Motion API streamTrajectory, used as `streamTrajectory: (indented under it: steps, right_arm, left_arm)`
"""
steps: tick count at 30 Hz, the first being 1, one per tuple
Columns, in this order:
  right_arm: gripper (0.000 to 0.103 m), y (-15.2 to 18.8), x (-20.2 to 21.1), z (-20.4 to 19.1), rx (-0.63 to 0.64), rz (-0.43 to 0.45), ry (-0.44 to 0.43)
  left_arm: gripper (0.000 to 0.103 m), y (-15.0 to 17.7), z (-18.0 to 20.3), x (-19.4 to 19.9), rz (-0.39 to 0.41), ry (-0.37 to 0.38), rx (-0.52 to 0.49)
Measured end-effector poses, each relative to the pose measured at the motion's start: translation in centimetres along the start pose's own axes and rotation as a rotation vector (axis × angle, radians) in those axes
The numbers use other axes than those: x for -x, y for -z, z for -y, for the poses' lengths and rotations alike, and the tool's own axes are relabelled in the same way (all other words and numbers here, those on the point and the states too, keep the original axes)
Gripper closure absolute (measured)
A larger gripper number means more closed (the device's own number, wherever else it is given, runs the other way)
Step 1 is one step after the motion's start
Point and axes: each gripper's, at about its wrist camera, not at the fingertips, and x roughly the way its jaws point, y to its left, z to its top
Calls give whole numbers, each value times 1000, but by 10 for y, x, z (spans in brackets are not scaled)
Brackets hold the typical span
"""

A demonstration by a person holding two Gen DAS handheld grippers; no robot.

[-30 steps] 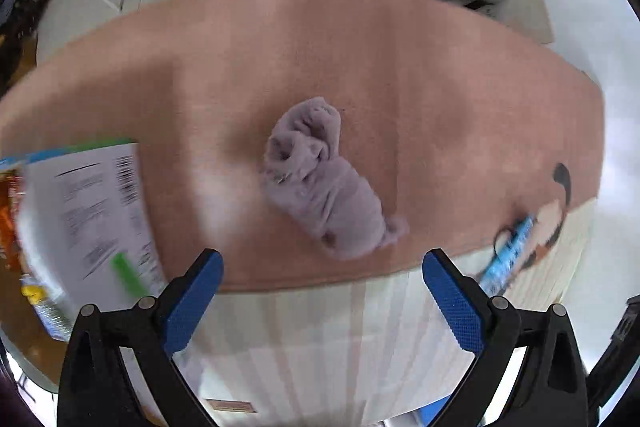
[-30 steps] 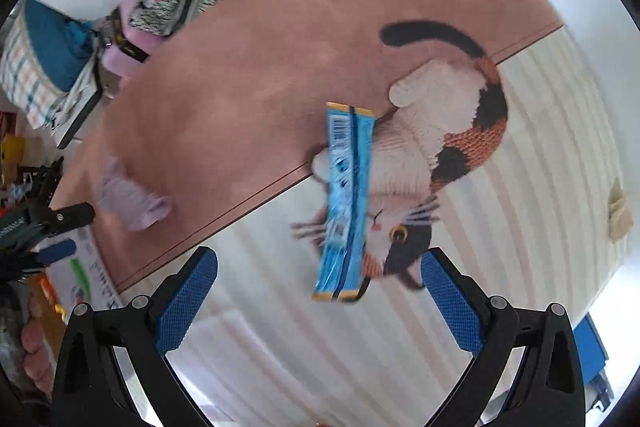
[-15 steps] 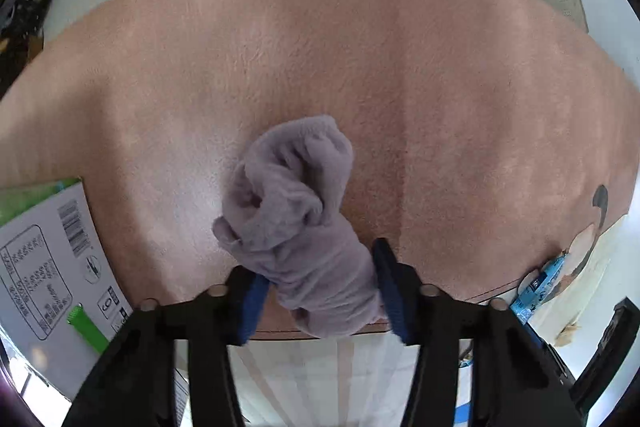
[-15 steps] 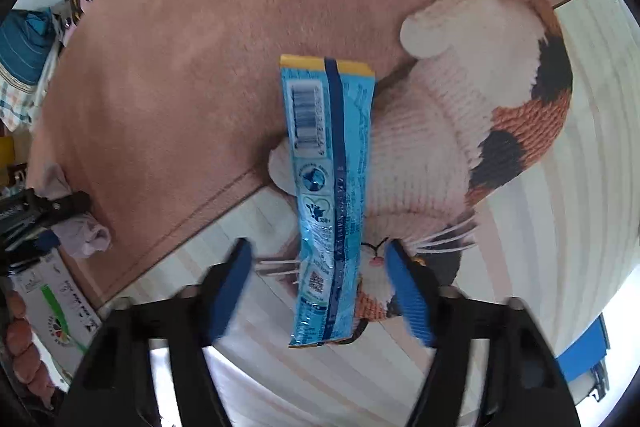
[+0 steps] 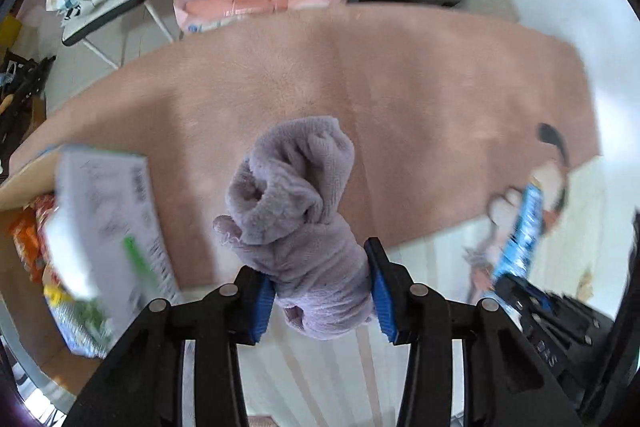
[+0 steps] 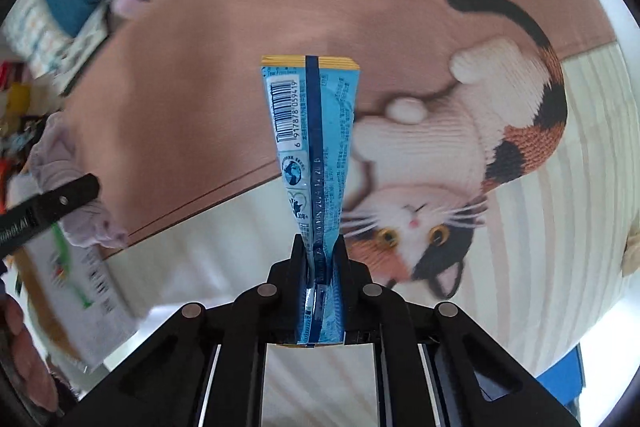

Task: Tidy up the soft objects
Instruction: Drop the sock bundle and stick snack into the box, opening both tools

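While both grippers were closed on their loads, the left gripper pinched the lilac fleece bundle at frame centre, and the right gripper clamped the blue sachet by its lower end, probably so each could be carried toward the cardboard box at left.

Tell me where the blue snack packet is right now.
The blue snack packet is clamped in the right gripper, sticking forward above the cat picture on the rug. The left wrist view shows it at the far right edge.
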Motion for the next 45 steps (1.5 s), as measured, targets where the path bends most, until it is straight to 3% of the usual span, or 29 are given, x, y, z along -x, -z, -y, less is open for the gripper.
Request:
streamTrajectory:
  steps: [2, 7, 12, 17, 22, 26, 34, 39, 41, 43, 45]
  right_arm:
    - [91, 12, 19, -23, 49, 26, -27]
    - [91, 39, 67, -100, 186, 86, -95]
    - [91, 57, 100, -194, 326, 103, -145]
    - [91, 66, 98, -288, 444, 92, -107]
    - [91, 64, 62, -361, 505, 45, 0]
    - [91, 61, 27, -382, 501, -9, 55]
    - [91, 63, -24, -373, 482, -71, 120]
    - [91, 63, -41, -369, 474, -93, 157]
    - [83, 62, -48, -368, 473, -131, 182]
    - [64, 62, -48, -366, 454, -144, 140]
    - [59, 63, -43, -366, 450, -138, 128]
  left_arm:
    - [64, 21, -16, 31, 46, 32, 3]
    - [64, 65, -74, 89, 113, 26, 9]
    - [64, 93, -169, 124, 130, -61, 69]
    - [64, 106, -249, 129, 103, -185, 124]
    - [64, 102, -315, 105, 16, -227, 159]
    - [64, 94, -341, 76, -71, -214, 154]
    - [64, 87, -357, 17, -226, -249, 89]
    - [58, 84, -356, 0, -262, -228, 85]
    - [56, 85, -362, -3, -274, -187, 133]
    - [45, 85, -365, -2, -267, -166, 145]
    - [31, 87, -364, 7, -234, -162, 147]
